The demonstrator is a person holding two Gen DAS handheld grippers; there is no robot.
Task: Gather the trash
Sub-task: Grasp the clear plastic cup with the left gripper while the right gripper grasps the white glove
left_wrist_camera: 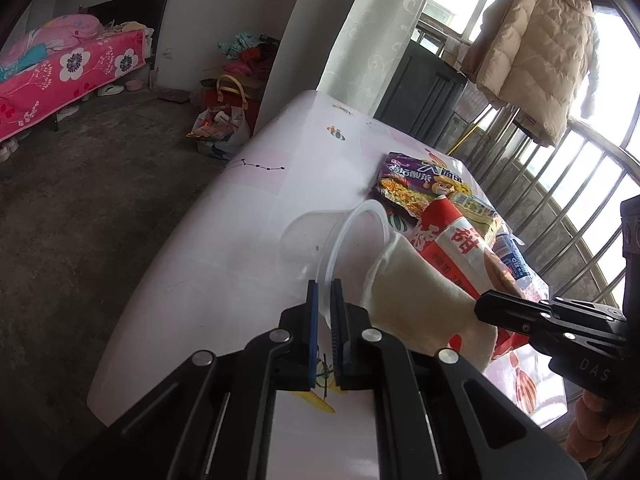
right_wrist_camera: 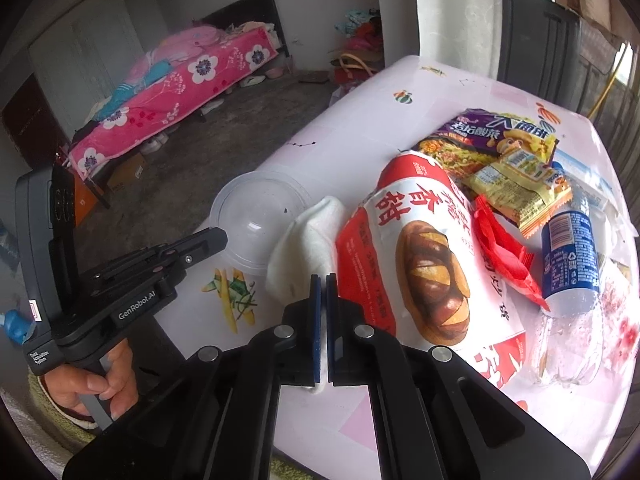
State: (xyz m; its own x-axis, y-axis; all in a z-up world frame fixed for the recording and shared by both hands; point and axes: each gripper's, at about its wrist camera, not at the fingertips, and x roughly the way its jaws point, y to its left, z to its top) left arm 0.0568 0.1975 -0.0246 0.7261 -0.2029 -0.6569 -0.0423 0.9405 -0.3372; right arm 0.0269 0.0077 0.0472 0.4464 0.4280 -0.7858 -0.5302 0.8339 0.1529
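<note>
A clear plastic tub [left_wrist_camera: 316,236] lies on its side on the white-pink table [left_wrist_camera: 240,240]. My left gripper [left_wrist_camera: 325,286] is shut on its rim; in the right wrist view that gripper [right_wrist_camera: 222,236] meets the tub [right_wrist_camera: 256,208] at its near edge. A white cloth [right_wrist_camera: 304,240] lies against a red-and-white bread bag [right_wrist_camera: 420,264]. My right gripper [right_wrist_camera: 323,278] is shut on the cloth's edge, with white fabric showing between the pads. The pile behind holds a purple noodle packet [right_wrist_camera: 492,136], a yellow packet [right_wrist_camera: 520,188], a red wrapper [right_wrist_camera: 500,256] and a blue-labelled bottle [right_wrist_camera: 568,256].
The table's left edge drops to a bare concrete floor. A bed with a pink floral cover [left_wrist_camera: 60,72] stands at the far wall, with bags [left_wrist_camera: 224,124] on the floor beside the table. Window bars [left_wrist_camera: 580,184] and a hanging padded jacket [left_wrist_camera: 536,52] are to the right.
</note>
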